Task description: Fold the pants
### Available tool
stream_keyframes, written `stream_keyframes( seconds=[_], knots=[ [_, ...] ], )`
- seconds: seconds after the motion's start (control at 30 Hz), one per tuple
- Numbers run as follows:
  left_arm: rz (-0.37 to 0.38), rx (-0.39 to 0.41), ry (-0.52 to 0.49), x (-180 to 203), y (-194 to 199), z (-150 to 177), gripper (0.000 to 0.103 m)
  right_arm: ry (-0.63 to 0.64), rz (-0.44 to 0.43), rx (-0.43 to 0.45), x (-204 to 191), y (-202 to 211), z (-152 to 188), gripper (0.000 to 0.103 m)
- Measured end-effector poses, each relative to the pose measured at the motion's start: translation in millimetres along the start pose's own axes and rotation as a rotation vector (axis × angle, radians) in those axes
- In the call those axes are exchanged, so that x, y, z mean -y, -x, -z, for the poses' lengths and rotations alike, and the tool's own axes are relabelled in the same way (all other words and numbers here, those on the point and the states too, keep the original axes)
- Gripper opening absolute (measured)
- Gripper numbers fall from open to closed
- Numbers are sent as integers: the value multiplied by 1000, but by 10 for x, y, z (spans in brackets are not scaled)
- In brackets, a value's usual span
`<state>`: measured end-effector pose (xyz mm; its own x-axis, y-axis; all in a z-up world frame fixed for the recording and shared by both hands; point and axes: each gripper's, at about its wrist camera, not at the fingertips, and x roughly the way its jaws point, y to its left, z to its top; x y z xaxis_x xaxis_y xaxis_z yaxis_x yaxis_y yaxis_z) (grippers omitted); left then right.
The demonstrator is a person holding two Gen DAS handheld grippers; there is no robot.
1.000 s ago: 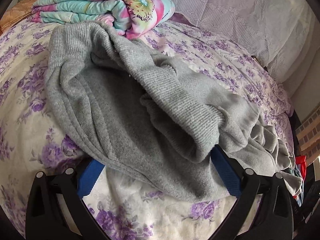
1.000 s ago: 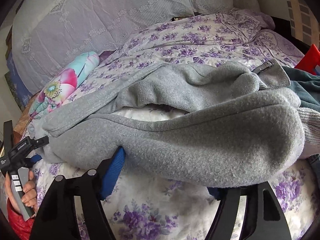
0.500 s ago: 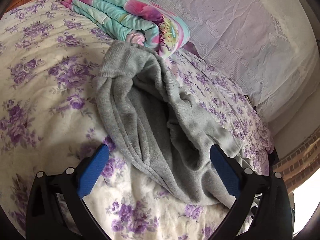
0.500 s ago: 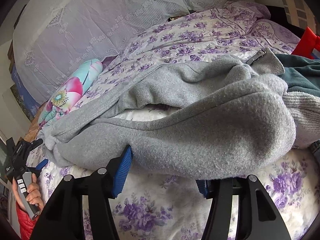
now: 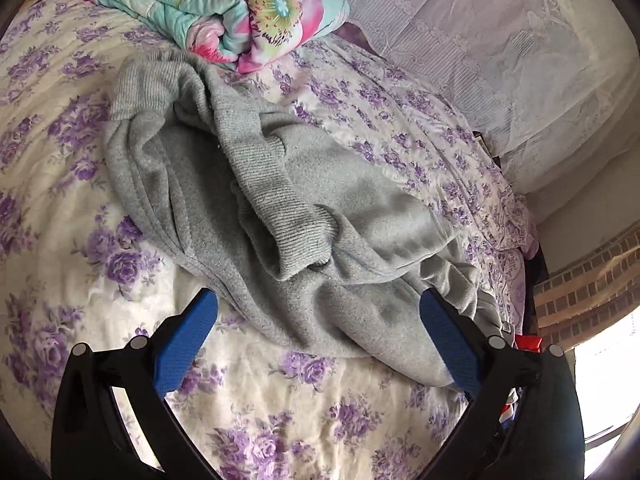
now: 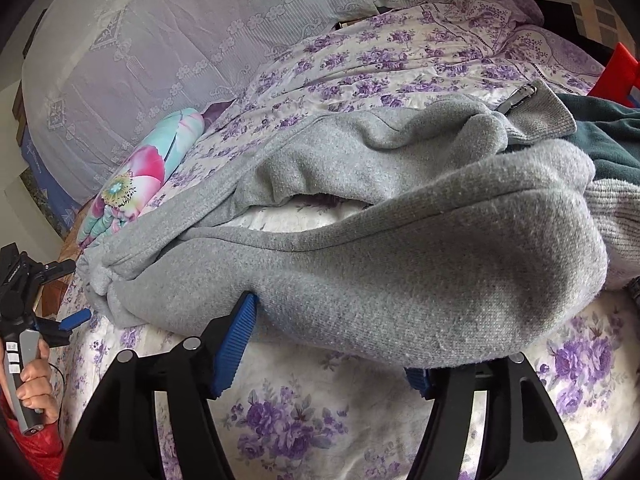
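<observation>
Now the pants [image 5: 280, 216] are lying bunched on the bed [image 5: 72, 208]; left claw [image 5: 316, 340] is hanging released, right claw [image 6: 336, 344] is opening around a fold, so regripping comes next.

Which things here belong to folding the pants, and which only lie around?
For the job:
- grey pants
- left gripper, open
- right gripper, jaws opening, pants fabric between them

Lying about:
- folded floral quilt
- dark green garment
- red item
- lace pillows
</observation>
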<state>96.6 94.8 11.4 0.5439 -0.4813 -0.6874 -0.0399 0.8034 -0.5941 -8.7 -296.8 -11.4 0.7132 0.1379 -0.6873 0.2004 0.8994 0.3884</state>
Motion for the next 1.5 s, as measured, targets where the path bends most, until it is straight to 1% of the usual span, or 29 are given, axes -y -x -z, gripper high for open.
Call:
stream_keyframes(
  seconds=[0.1,0.13,0.23,0.3,0.33,0.37,0.4,0.47,0.5,0.53,0.63,0.7,0.77,0.83,0.9,0.93,1.03,1.07,1.1,1.13,1.17,1.2,1.23,1.27,1.3,1.33,1.37,1.4,1.5],
  knots=[
    [44,-27,9,70,-48,-62,98,0,-11,-19,-12,-34,8,70],
    [43,-39,10,94,-122,-101,98,2,-12,-20,-16,-34,12,70],
    [-10,-50,46,55,-358,-183,98,2,-6,-2,-8,-3,14,70],
    [-19,-57,97,-46,-468,-199,92,-2,-8,0,3,4,12,70],
    [-9,-67,119,-89,-504,-199,73,-1,-9,-2,-1,0,13,70],
    [-2,-81,129,-107,-535,-201,57,3,-8,-3,-5,-4,13,70],
    [-14,-78,123,-97,-531,-206,57,8,-9,-2,-13,-3,13,70],
    [-37,-48,92,-26,-444,-217,43,13,-8,2,-21,8,13,70],
    [-53,-34,62,35,-379,-227,41,12,-10,3,-18,11,11,70],
    [-69,-15,33,95,-304,-237,36,11,-11,2,-13,12,11,70],
    [-118,46,-64,275,-128,-305,34,9,-11,-5,-8,1,13,70],
    [-147,37,-113,341,-180,-407,34,11,-11,-7,-13,-1,13,70],
    [-163,-8,-84,275,-302,-485,34,10,-13,-8,-10,1,16,70],
    [-111,-54,-10,128,-388,-498,34,5,-14,-10,-6,-5,16,70],
    [-86,-35,21,58,-375,-492,25,5,-14,-13,-7,-14,17,70],
    [-84,-29,16,67,-367,-511,20,8,-13,-14,-12,-13,18,70],
    [-91,-8,-30,217,-325,-610,14,13,-10,-12,-24,-12,24,70],
    [-96,15,-48,309,-283,-735,13,13,-8,-11,-22,-14,24,70],
    [-100,54,-64,401,-222,-897,12,14,-6,-10,-21,-17,25,70],
    [-115,127,-75,496,-128,-1130,12,17,-1,-9,-25,-24,26,70],
    [-156,214,-95,564,-54,-1375,15,22,5,-9,-33,-30,28,70],
    [-241,309,-113,582,-10,-1627,20,27,11,-6,-40,-30,31,70],
    [-366,355,-87,524,-17,-1824,32,31,15,-2,-44,-25,34,70],
    [-480,307,-5,375,-71,-1948,48,32,15,2,-40,-15,33,70],
    [-478,229,71,218,-115,-1956,49,31,14,6,-33,-6,32,70],
    [-365,168,96,78,-129,-1883,50,27,13,7,-24,-6,27,70],
    [-245,116,79,-21,-134,-1760,54,24,10,4,-15,-9,27,70],
    [-197,79,56,-97,-118,-1611,55,24,8,0,-9,-16,29,70],
    [-215,56,8,-370,61,-1136,58,35,12,0,-26,-10,38,70]
  ],
)
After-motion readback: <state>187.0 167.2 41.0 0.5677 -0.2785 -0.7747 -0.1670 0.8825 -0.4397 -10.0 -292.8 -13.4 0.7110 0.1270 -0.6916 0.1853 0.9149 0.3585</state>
